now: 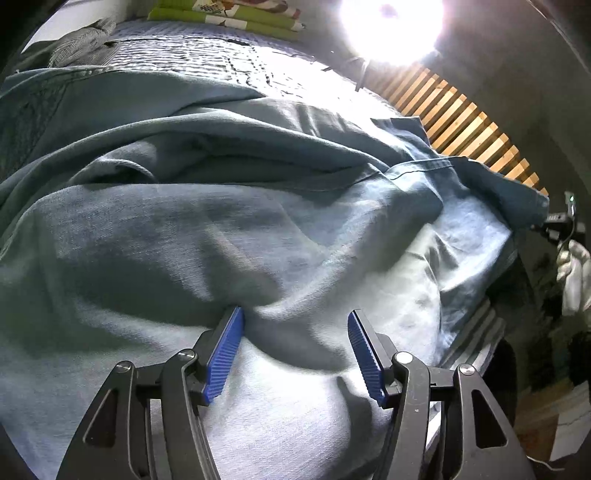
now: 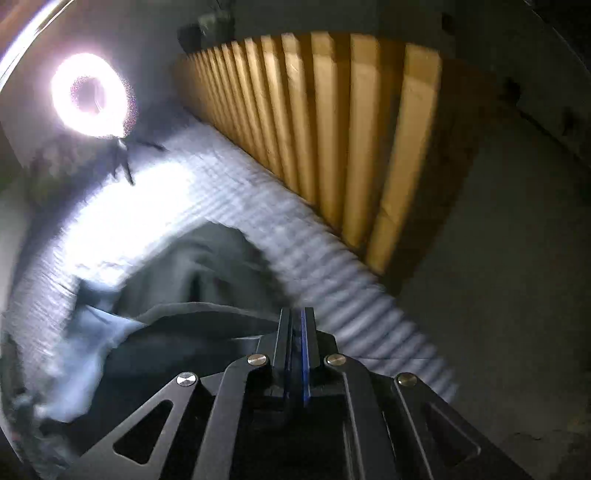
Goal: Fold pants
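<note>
Blue-grey pants (image 1: pixel 221 221) lie rumpled across a ribbed blue bedcover (image 1: pixel 207 55). My left gripper (image 1: pixel 295 321) stands open just over them, its blue pads (image 1: pixel 227 354) either side of a low bulge of cloth without pressing on it. At the far right, my right gripper (image 1: pixel 554 225), held in a white-gloved hand (image 1: pixel 574 280), lifts a corner of the pants. In the right wrist view its jaws (image 2: pixel 299 325) are shut, with the dark pants cloth (image 2: pixel 207 258) running up into them.
A wooden slatted panel (image 1: pixel 461 122) (image 2: pixel 332 129) runs along the bed's far edge. A bright ring lamp (image 1: pixel 391 26) (image 2: pixel 90 94) glares from behind. Folded green patterned cloth (image 1: pixel 229 14) and a grey garment (image 1: pixel 85 40) lie at the far end.
</note>
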A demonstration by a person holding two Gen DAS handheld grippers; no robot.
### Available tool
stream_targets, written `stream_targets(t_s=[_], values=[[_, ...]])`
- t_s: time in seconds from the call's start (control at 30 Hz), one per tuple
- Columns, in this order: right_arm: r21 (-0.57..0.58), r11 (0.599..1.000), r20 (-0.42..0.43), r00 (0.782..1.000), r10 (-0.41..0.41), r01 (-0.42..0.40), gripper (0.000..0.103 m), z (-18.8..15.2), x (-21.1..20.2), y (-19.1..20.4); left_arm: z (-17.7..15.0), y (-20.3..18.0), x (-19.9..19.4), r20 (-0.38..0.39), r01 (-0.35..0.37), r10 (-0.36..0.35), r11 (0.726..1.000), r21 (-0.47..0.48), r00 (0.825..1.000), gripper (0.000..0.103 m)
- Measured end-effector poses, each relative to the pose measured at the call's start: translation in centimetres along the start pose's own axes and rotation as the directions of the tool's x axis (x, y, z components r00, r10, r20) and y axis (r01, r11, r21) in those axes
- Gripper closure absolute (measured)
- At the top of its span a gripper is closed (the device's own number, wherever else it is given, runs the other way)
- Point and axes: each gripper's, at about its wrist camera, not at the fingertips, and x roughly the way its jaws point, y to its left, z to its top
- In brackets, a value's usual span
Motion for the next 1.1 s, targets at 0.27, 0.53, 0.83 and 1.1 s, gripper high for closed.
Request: stream_targets(t_s=[0.27, 0.53, 0.83, 1.1], values=[[-0.333, 0.942, 0.106, 0.992, 0.073, -0.033, 0.051, -2.6, -4.0, 6.6, 0.1, -0.1, -0.1, -0.005, 0.007, -0.007, 1.000, -0.018, 1.000, 0.042], [-0.534, 0.798, -0.055, 0.953, 0.298, -0.280, 0.042, -3.6, -3.7, 13.9, -1.3, -6.0, -1.9, 0.031, -0.011, 0.008, 0.997, 0.083, 0.999, 0.042], [-0.613, 0.767, -0.080, 0.981, 0.178, -0.190, 0.101, -2.0, 3.3, 16.2, -3.1, -16.2, 2.5, -0.084, -0.050, 0.078, 0.953, 0.300, 0.993, 0.042], [-0.442, 0.879, 0.231, 0.969, -0.081, 0.179, 0.098, 7.4, 3.5, 11.5, -3.1, -21.7, 6.6, -0.149, -0.048, 0.122, 0.904, 0.424, 0.981, 0.042]])
